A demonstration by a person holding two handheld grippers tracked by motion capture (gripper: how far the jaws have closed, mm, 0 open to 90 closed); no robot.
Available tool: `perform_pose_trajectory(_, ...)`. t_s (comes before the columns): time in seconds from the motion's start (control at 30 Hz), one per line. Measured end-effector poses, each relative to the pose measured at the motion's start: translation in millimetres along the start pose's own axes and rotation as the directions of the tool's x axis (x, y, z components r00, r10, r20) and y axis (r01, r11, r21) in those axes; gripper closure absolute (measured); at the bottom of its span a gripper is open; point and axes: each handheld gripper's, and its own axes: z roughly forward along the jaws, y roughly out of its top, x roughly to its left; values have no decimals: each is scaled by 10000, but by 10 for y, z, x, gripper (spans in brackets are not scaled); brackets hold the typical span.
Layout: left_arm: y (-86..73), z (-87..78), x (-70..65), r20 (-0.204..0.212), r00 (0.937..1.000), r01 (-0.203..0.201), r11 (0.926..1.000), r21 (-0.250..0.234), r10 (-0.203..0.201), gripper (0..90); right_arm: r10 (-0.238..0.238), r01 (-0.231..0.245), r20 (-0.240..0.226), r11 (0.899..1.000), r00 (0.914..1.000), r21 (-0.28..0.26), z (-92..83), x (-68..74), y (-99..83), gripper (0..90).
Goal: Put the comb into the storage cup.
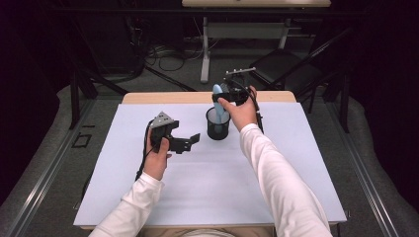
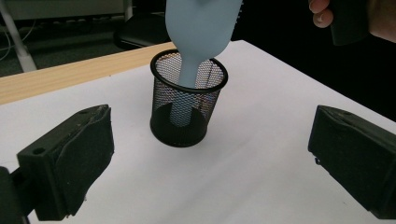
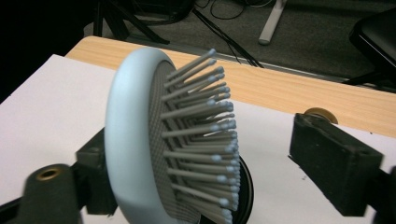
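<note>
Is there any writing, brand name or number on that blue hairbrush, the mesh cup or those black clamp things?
None can be read.
Light blue hairbrush: plain back and bristles, no brand.
Black mesh cup: no label.
Left gripper and right gripper: no markings legible.
White table cover: blank.

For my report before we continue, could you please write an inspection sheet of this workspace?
Surface: white table top, bare; wooden edge at the far side.
Job's things: light blue hairbrush standing handle-down in the black mesh cup, head above the rim.
Clutter: nothing seen.
Grippers: right gripper open around the brush head, far jaw clear of the bristles; left gripper open, holding nothing, facing the cup.
Cables: black cable trailing from the left gripper; more on the floor beyond.
Surroundings: dark room, desk legs, grey floor.
</note>
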Motion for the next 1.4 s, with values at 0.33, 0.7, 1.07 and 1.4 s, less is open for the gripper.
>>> perform_pose_trajectory(0.33,2,-3,-1,10,10000,17,10000,-25,-17,5,-7,8,42,9999,10000,-164,-25,2,10,49)
perform_pose_trajectory(0.7,4,-4,4,-5,10000,8,10000,-35,-8,5,-1,2,288,10000,9996,-16,-14,13,2,0)
perform_pose_trajectory(1.07,5,-5,3,-2,10000,-1,10000,-44,1,5,129,-130,206,9999,9997,48,-16,22,1,0)
perform_pose_trajectory(1.4,7,-9,4,-17,10000,-2,10000,-60,2,5,38,-38,15,10000,10000,84,-15,28,-3,0)
